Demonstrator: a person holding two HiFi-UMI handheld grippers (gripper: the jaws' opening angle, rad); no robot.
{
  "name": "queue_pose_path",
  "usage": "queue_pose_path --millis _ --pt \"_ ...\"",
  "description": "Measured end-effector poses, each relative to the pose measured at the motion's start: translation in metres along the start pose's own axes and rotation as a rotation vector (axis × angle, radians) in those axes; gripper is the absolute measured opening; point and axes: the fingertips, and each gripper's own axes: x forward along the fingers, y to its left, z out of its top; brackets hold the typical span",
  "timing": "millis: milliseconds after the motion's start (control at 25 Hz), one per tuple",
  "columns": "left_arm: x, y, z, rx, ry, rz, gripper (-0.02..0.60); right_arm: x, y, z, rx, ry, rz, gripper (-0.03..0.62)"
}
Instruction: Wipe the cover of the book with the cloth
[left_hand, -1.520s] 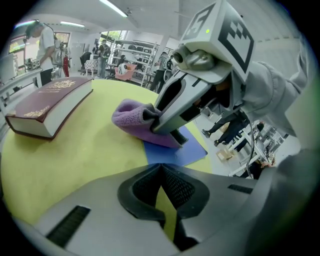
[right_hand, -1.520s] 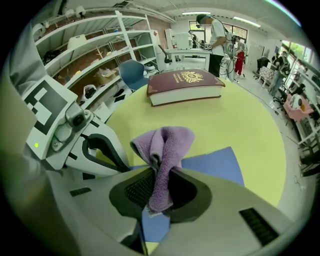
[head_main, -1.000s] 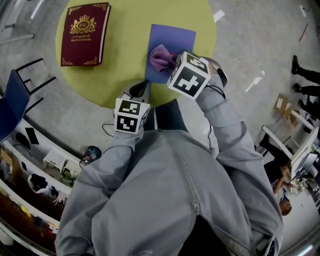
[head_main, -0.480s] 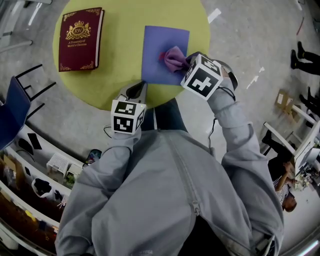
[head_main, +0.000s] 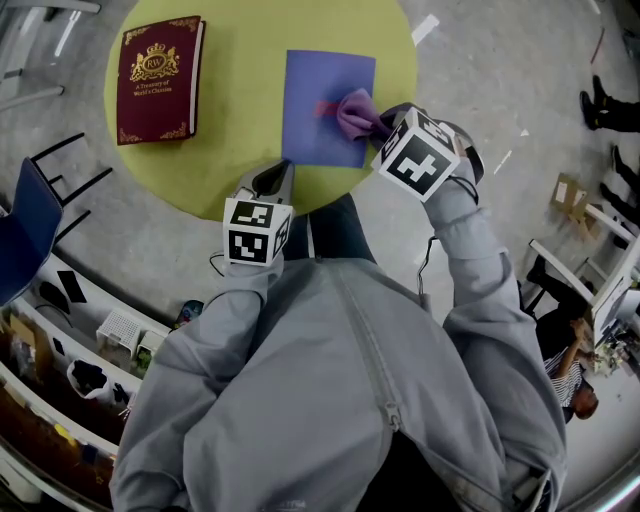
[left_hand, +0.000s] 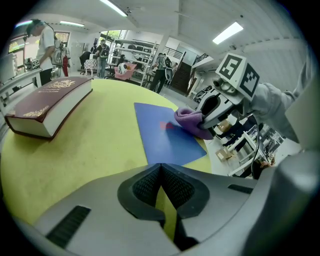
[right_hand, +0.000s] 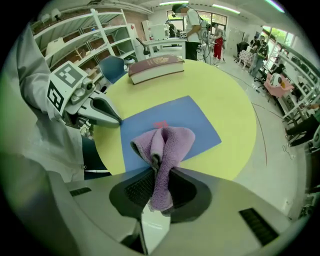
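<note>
Cloth (head_main: 355, 108) slides right with right gripper (head_main: 380, 122), jaws clamped on its fold, now over blue mat (head_main: 315, 95) right edge. We see book (head_main: 155, 78) untouched, far left on table (head_main: 240, 150), well apart. Left gripper (head_main: 275, 180) pinched closed, empty. Wiping not begun.

The light is bright and even, coming from ceiling strip lamps (left_hand: 227, 32) that burn out to plain white in both gripper views. The table (head_main: 240, 90) is flatly lit with no glare. The cloth (right_hand: 165, 142) throws only a soft, short shadow on the mat (left_hand: 160, 135). All three views are fisheye: straight lines bow toward the edges, and the gripper views darken to black at the corners. Their near foreground is soft, and the far background is small and hazy.
</note>
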Motion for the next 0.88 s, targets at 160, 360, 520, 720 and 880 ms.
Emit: queue_pose_path --millis 160,360,520,720,880 --pt "0.000 -0.001 0.000 0.001 0.002 -0.002 0.017 -0.016 0.008 0.026 -0.002 -0.090 -0.011 0.087" --pt "0.000 -0.002 0.001 0.003 0.000 -0.001 0.017 -0.022 0.033 0.063 -0.067 -0.157 0.031 0.087" --pt "-0.001 -0.002 0.002 0.005 -0.002 0.001 0.017 -0.011 0.059 0.085 -0.120 -0.175 0.082 0.087" --pt "0.000 -0.001 0.001 0.011 -0.005 0.006 0.017 0.004 0.082 0.106 -0.147 -0.185 0.136 0.087" --pt "0.000 -0.001 0.001 0.019 -0.007 0.011 0.017 0.016 0.090 0.111 -0.153 -0.170 0.158 0.087"
